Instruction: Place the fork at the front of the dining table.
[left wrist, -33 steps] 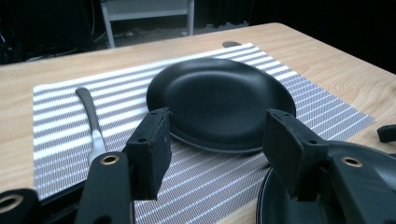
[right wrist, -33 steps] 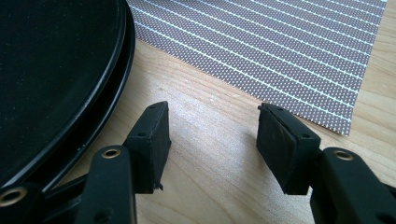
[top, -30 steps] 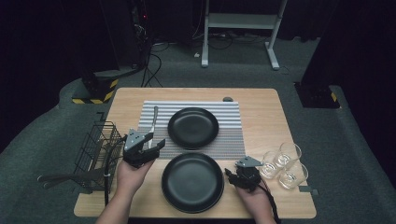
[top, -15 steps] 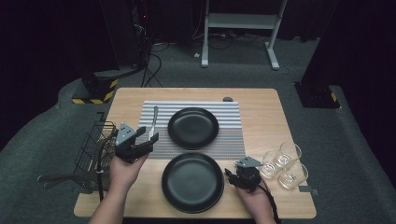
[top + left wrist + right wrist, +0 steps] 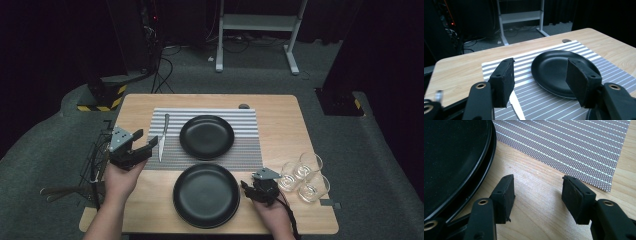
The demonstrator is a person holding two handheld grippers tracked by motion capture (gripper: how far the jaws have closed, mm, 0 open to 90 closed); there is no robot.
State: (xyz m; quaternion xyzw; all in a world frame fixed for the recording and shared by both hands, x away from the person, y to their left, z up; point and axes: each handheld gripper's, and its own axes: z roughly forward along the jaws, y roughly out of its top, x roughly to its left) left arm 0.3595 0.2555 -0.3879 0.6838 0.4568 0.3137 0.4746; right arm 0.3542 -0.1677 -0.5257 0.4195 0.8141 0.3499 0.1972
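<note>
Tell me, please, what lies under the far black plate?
The far black plate rests on a striped mat, with a knife beside it on the same mat. The part of the mat directly below the plate is covered, so nothing else can be seen there.

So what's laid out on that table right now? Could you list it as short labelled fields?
surface: light wooden table with grey striped placemat
on mat: round black plate; silver table knife
near edge: larger round black plate
right side: three clear drinking glasses
left gripper: open, empty, beside knife
right gripper: open, empty, beside larger plate
</note>
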